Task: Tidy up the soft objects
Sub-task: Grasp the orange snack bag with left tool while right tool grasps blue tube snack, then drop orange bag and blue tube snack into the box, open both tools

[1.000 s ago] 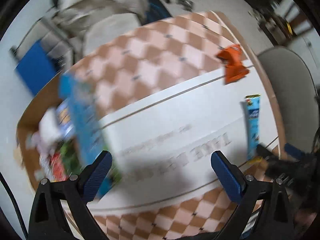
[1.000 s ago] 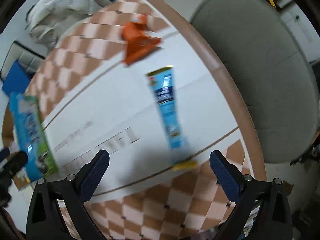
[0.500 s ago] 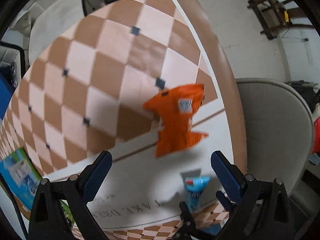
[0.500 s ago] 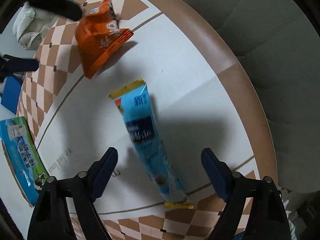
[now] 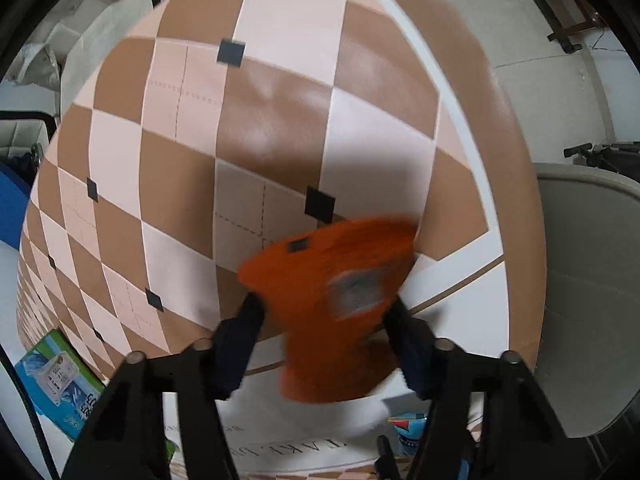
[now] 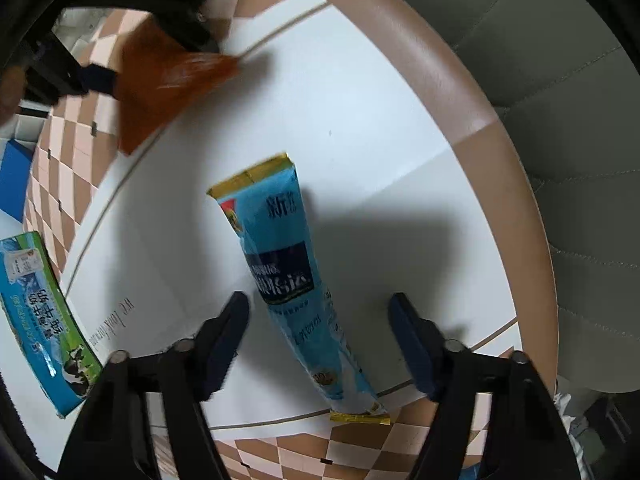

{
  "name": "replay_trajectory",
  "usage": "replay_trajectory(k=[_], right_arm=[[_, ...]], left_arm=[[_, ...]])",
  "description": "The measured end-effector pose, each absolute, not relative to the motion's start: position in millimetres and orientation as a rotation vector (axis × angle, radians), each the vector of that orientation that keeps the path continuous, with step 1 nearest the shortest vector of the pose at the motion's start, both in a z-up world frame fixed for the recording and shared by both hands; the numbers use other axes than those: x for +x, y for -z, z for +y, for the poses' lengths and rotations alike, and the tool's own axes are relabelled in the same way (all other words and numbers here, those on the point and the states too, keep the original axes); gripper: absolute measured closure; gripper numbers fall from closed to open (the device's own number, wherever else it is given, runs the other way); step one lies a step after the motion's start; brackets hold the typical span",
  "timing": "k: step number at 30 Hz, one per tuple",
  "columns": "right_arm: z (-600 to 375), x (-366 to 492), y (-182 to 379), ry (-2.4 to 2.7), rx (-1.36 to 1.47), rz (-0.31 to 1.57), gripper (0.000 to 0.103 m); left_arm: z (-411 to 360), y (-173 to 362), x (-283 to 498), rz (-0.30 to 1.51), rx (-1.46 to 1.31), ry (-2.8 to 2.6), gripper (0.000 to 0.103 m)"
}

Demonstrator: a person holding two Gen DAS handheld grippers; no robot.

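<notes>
An orange snack bag [image 5: 336,300] lies near the table's right edge; it also shows blurred in the right wrist view [image 6: 168,80]. My left gripper [image 5: 326,320] has its fingers [image 5: 240,340] pressed against both sides of the bag. A long light-blue snack packet [image 6: 292,280] with yellow ends lies on the white mat [image 6: 360,128]. My right gripper [image 6: 318,328] is open and straddles the packet's lower half, its fingers [image 6: 224,340] apart from it. The left gripper's finger [image 6: 96,80] is seen at the orange bag.
A blue-green milk carton [image 6: 44,320] lies at the left; it also shows in the left wrist view [image 5: 60,384]. The checkered tablecloth [image 5: 260,132] covers the round table. A grey chair [image 6: 560,100] stands past the right edge. A blue box [image 6: 14,176] is far left.
My left gripper moved forward onto the orange bag and closed around it. My right gripper came down over the blue packet and narrowed somewhat.
</notes>
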State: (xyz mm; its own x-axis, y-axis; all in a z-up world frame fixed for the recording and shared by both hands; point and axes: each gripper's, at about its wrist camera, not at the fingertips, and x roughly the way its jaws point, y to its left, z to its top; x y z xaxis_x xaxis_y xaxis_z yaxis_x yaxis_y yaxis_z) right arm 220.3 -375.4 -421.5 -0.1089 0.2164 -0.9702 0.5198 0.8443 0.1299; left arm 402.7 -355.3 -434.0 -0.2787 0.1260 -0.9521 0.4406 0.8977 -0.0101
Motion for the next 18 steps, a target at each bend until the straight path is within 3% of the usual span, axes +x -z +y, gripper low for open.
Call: replay_trajectory(k=[1,4,6,9,18], right_arm=[[-374.1,220.1,422.8,0.282,0.569,1.699,0.037],[-366.2,222.5,422.7,0.301,0.500,1.704,0.047],[-360.3,223.0,421.0,0.326,0.447,1.701,0.069],[-358.5,221.7,420.3,0.330,0.449,1.698,0.085],[-341.1,217.3,387.8,0.329,0.463,1.636,0.087]], left_arm=[[-355.1,431.9,401.8,1.835,0.428,0.330,0.059],[-353.6,429.4,398.6,1.814,0.448,0.332,0.062],[-350.3,427.3,394.9,1.802,0.459,0.330,0.063],[-336.3,417.5,385.8,1.761,0.469,0.329,0.063],[-282.0,362.8,336.8,1.641,0.413,0.356,0.064]])
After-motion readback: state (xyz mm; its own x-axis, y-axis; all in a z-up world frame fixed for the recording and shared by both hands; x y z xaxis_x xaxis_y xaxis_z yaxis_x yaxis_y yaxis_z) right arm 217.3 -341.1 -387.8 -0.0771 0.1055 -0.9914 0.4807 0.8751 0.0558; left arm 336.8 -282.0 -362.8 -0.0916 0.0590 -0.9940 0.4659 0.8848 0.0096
